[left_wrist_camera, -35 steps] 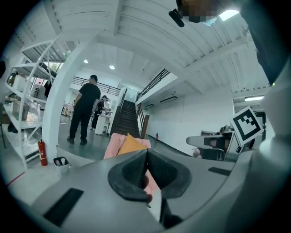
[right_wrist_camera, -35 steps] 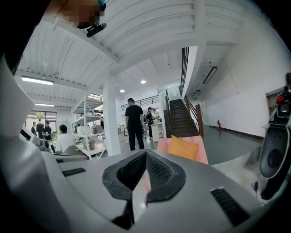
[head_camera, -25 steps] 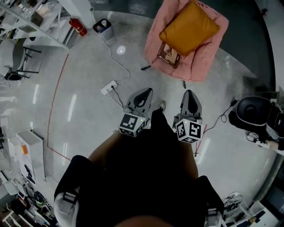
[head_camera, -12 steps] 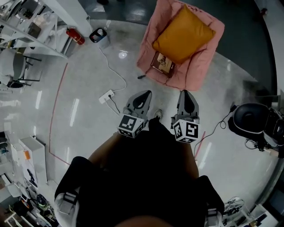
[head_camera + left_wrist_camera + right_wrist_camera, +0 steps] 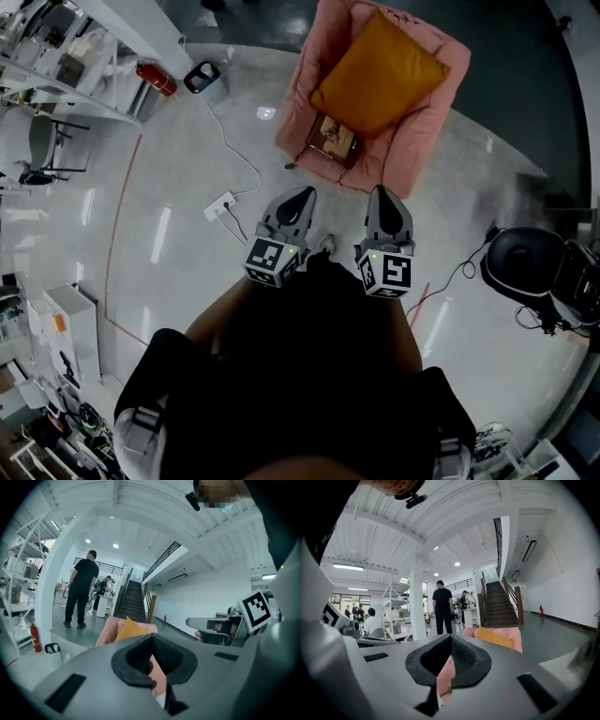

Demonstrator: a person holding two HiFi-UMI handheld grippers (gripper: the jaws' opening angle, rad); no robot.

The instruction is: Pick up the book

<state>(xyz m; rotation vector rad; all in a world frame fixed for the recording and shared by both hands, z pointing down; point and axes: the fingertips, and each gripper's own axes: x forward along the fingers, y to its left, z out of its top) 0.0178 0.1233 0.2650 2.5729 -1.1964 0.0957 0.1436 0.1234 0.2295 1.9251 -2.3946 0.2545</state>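
The left gripper and right gripper are carried side by side, apart from each other, ahead of the person's dark-clothed body, both aimed roughly level toward twelve o'clock. Each gripper view shows its jaws drawn together tip to tip, narrow, with nothing between them. This is judged a carrying posture for the approach, as neither gripper is near anything to grasp. The flat brown book lies on the seat of the pink upholstered armchair, by the seat's front edge, at one o'clock from the left gripper and eleven o'clock from the right, well apart from both. The large orange cushion leans on the chair back just behind the book; contact between them cannot be determined. The book's near edge faces the approach, so frontal access appears free, while the cushion limits room behind it. The glossy grey floor leading to the chair shows no obstruction. A white power strip with its cable lies at nine o'clock of the left gripper, and a black rounded object at four o'clock of the right, both off the line of approach. The jaws will need widening before any grasp.
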